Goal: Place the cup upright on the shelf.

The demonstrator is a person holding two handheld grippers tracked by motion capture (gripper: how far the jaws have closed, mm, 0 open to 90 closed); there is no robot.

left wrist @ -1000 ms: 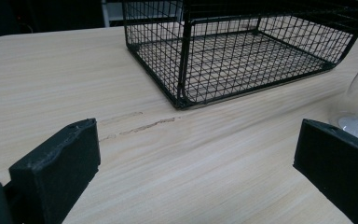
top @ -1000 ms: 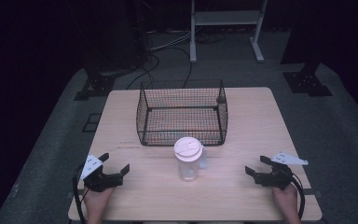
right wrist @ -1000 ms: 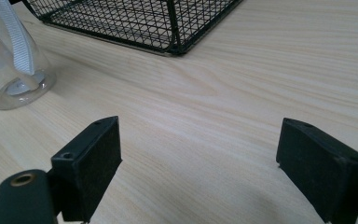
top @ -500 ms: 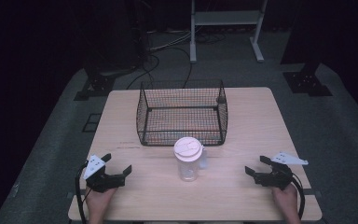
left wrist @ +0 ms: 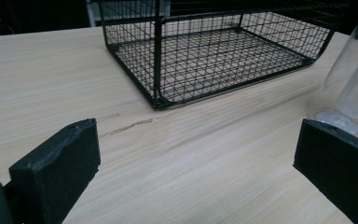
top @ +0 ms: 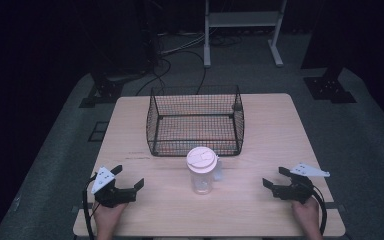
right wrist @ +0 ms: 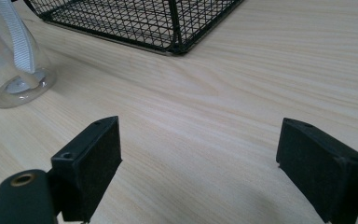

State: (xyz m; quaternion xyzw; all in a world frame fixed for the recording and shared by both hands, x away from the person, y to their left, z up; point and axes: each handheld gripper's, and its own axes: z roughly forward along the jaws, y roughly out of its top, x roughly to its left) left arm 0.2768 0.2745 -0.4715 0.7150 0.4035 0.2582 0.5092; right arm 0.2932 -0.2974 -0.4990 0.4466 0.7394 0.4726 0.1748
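Observation:
A clear plastic bottle [top: 201, 172] with a white lid stands on the wooden table [top: 280, 130], just in front of a black wire basket [top: 152, 125]. My left gripper [top: 128, 176] rests open near the front left edge, pointing toward the bottle. In the left gripper view the gripper [left wrist: 196, 158] has its jaws wide apart, the bottle [left wrist: 354, 84] at the right and the basket [left wrist: 214, 51] ahead. My right gripper [top: 274, 177] rests open at the front right. In the right gripper view the gripper [right wrist: 200, 158] holds nothing, and the bottle [right wrist: 9, 65] with its white strap [right wrist: 16, 37] stands at the upper left.
The basket [right wrist: 135, 18] holds nothing and sits mid-table toward the back. A thin dark scratch [left wrist: 128, 126] marks the wood near its front left corner. Beyond the table are dark floor, cables [top: 180, 50] and a white stand [top: 242, 20].
The left gripper has edged slightly to the right. The right gripper, bottle and basket have not moved.

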